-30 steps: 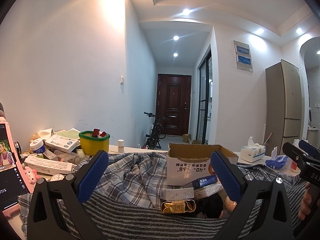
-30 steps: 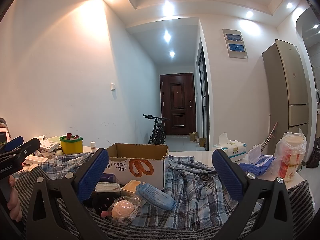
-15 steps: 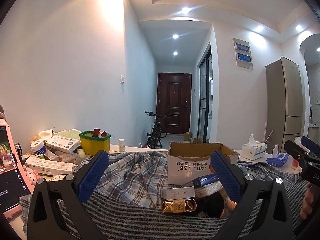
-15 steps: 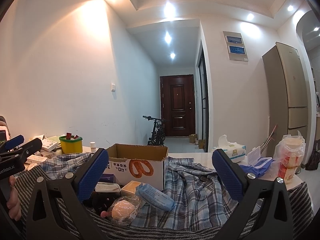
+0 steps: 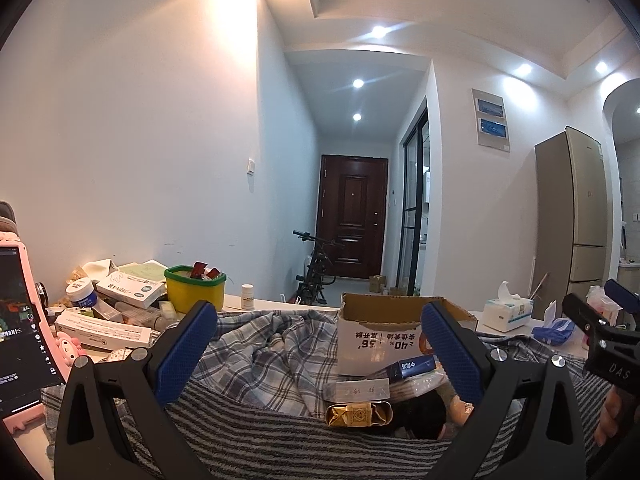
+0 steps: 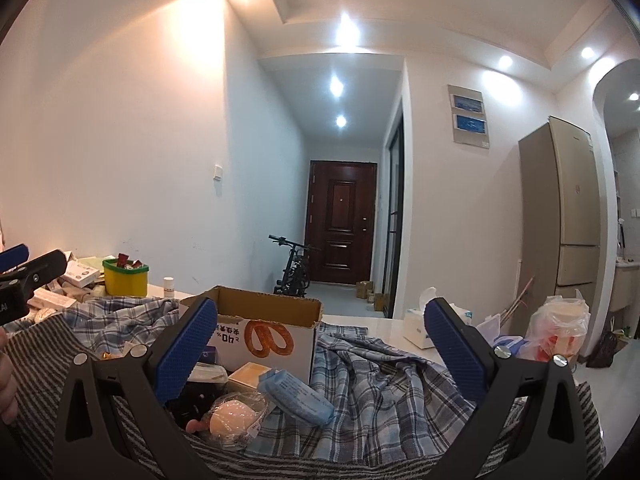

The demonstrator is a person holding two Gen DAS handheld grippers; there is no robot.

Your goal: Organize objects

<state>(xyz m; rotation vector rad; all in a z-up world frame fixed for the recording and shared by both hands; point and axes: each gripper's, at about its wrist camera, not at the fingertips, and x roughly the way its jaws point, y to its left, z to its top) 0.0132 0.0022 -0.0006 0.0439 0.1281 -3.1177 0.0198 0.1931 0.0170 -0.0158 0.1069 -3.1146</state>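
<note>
Both the left gripper and right gripper hover spread wide and empty, lower centre. Reaching blind could topple the cardboard box or snag the plaid cloth.

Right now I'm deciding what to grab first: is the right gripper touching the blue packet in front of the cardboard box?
Apart. In the right wrist view the right gripper is wide open, and the blue packet lies on the plaid cloth between its fingers, clear of both.

Between your blue-padded fingers lie a blue-and-white plaid cloth, a grey striped cloth nearer you, and a gold packet; left of them, a yellow tub with a green rim.
</note>
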